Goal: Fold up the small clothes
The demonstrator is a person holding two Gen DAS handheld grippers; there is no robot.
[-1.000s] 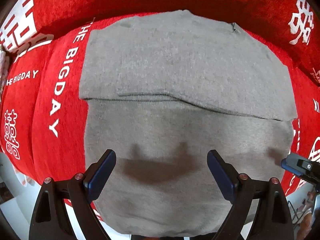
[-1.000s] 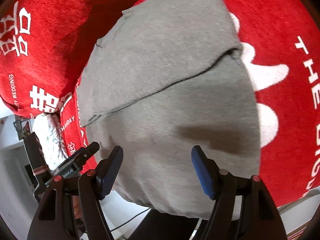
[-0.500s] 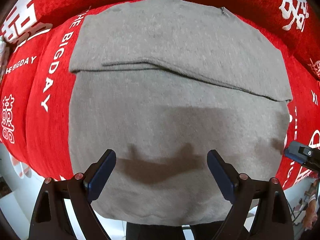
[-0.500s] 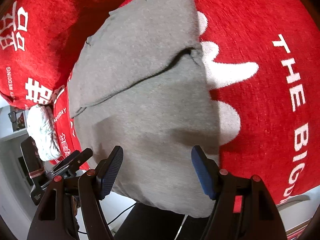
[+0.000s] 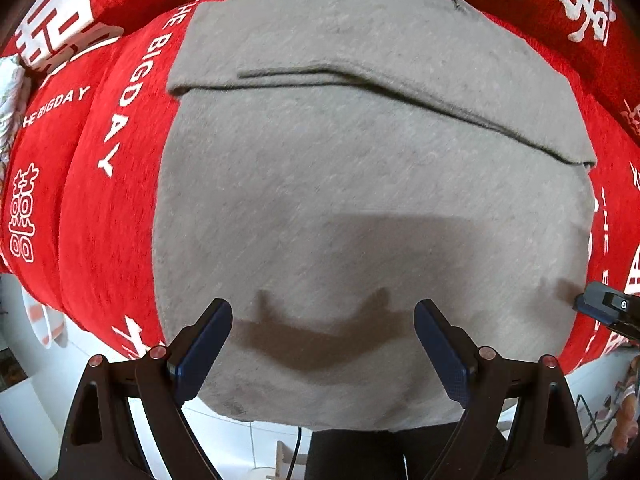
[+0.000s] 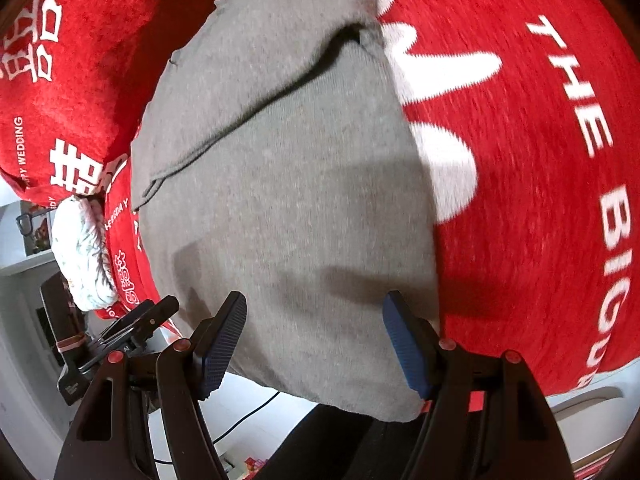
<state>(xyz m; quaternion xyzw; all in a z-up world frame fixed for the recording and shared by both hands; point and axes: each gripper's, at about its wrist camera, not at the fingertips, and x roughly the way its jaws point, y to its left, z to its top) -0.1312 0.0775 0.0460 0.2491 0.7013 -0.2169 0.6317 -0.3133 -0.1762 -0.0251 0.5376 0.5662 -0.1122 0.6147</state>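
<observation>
A: Left wrist view first. What does it show?

B: The grey garment lies flat on the red blanket, its near hem hanging over the front edge. The far part is already turned down over the body, ending in a straight fold edge running across. The left gripper hovers over the near portion with its jaws wide apart and nothing between them.

A: And the right wrist view?

B: The same garment, seen from its right side; the folded flap sits on top at the far end. The right gripper is over the near right corner, jaws spread wide, gripping nothing. The left gripper's tip shows at the lower left, just off the cloth.

A: So how far along?

B: One fold looks done. The near half is unfolded, and, in B's judgement, at least one more fold remains, starting with a grasp on the near hem, which neither gripper has taken yet.
</observation>
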